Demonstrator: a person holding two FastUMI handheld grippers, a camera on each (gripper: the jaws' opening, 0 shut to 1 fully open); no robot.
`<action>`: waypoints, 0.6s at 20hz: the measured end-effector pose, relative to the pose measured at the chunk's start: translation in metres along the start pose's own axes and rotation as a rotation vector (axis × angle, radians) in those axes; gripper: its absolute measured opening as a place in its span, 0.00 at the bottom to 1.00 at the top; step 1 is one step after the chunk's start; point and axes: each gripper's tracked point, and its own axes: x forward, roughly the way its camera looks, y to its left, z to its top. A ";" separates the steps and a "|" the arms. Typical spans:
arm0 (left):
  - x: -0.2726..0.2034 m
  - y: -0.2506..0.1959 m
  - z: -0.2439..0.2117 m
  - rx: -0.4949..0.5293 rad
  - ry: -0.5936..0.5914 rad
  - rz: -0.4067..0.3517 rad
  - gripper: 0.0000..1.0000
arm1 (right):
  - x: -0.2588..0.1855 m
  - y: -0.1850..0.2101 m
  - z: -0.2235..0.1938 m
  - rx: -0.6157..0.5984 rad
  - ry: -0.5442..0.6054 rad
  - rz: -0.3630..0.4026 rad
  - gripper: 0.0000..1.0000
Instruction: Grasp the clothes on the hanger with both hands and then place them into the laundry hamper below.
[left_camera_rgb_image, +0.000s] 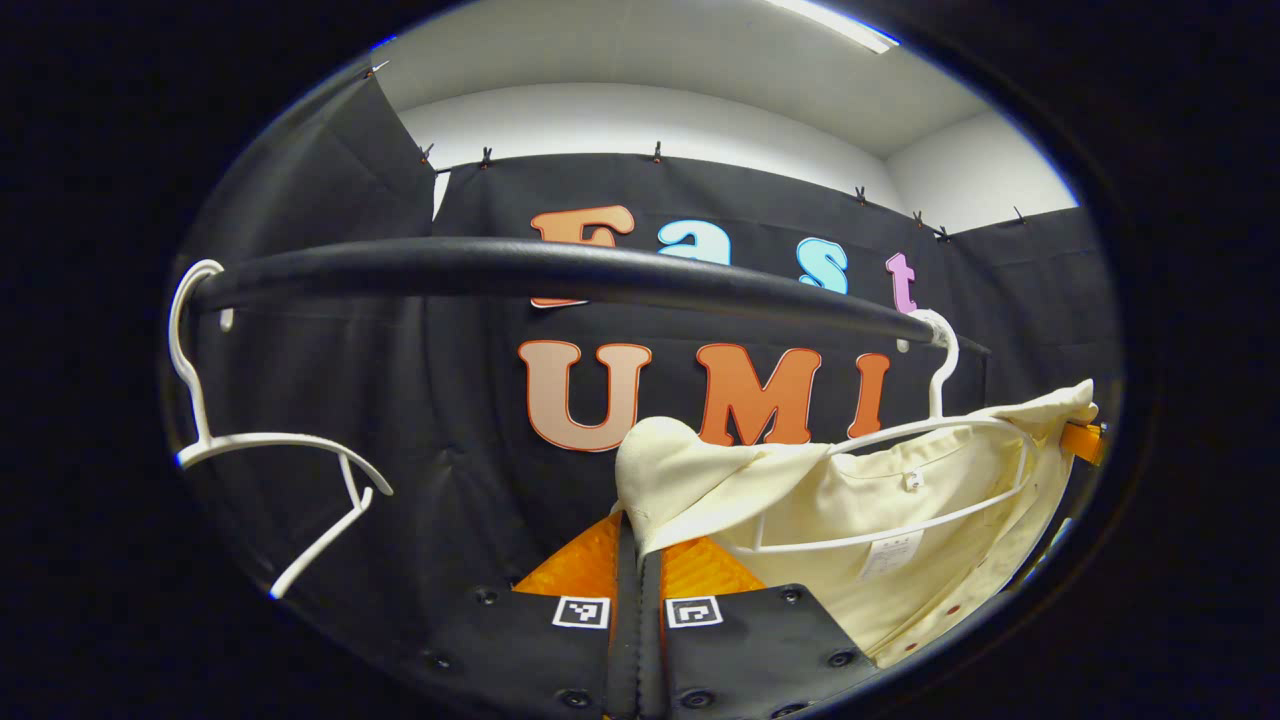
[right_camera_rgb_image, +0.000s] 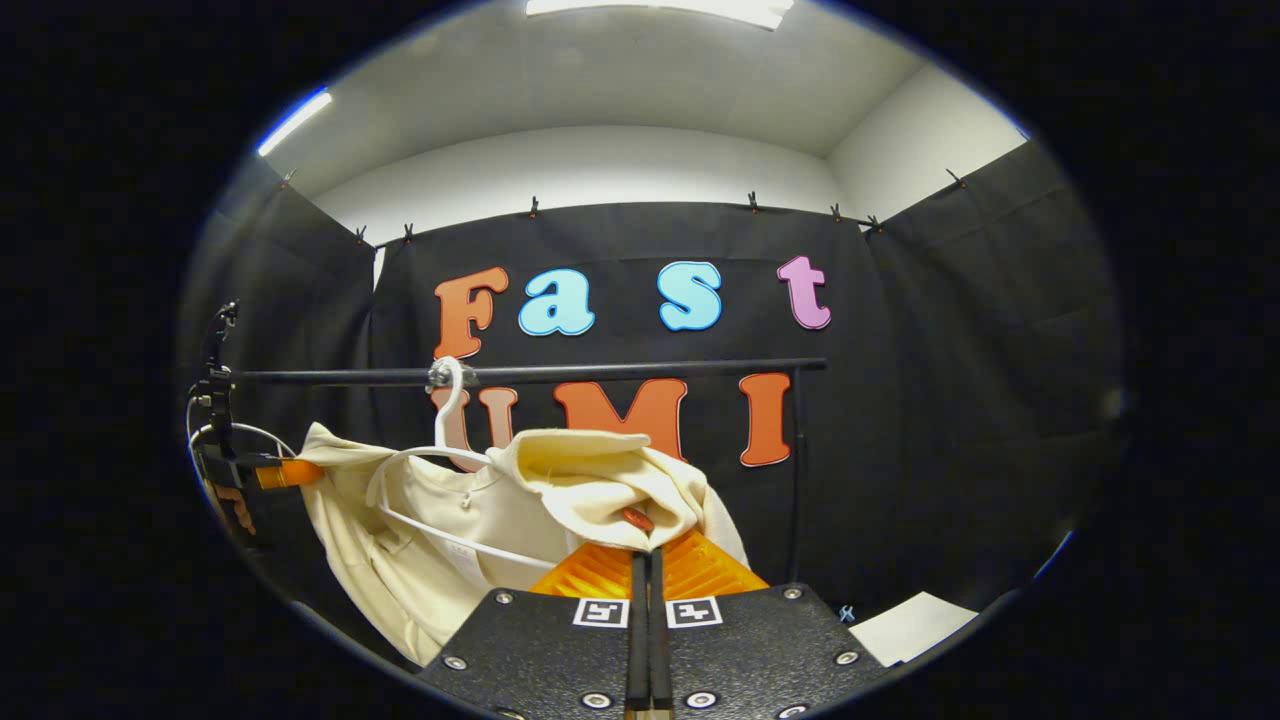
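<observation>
I see the black clothes rail (left_camera_rgb_image: 560, 270) running across the left gripper view, close above my left tool; in the right gripper view the same rail (right_camera_rgb_image: 600, 373) is farther off, in front of the booth wall. Below it hangs the cream shirt (left_camera_rgb_image: 900, 540), on a white hanger (left_camera_rgb_image: 940, 400) whose hook sits over the rail. In the right gripper view the shirt (right_camera_rgb_image: 450, 530) hangs left of centre, with its collar open and the hanger wire (right_camera_rgb_image: 420, 480) showing inside.

The left gripper (left_camera_rgb_image: 640, 560) has its two fingers pressed together, and the edge of one shoulder of the shirt is pinched between them. The right gripper (right_camera_rgb_image: 645, 560) is closed in the same way on the other shoulder, where the cloth bunches above the fingertips and a small reddish button (right_camera_rgb_image: 637, 519) lies.

A second white hanger (left_camera_rgb_image: 270, 450) hangs bare on the rail, well apart from the shirt. At the left edge of the right gripper view I see the other tool (right_camera_rgb_image: 285, 472), touching the shirt.
</observation>
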 end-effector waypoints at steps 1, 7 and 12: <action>0.001 0.006 0.002 -0.001 -0.008 0.014 0.07 | 0.000 -0.011 0.002 0.001 0.001 -0.019 0.00; 0.002 0.042 0.008 0.040 -0.027 0.111 0.07 | 0.005 -0.058 -0.005 0.053 0.039 -0.093 0.00; 0.011 0.046 -0.009 0.066 0.002 0.133 0.07 | 0.022 -0.060 -0.034 0.034 0.097 -0.079 0.00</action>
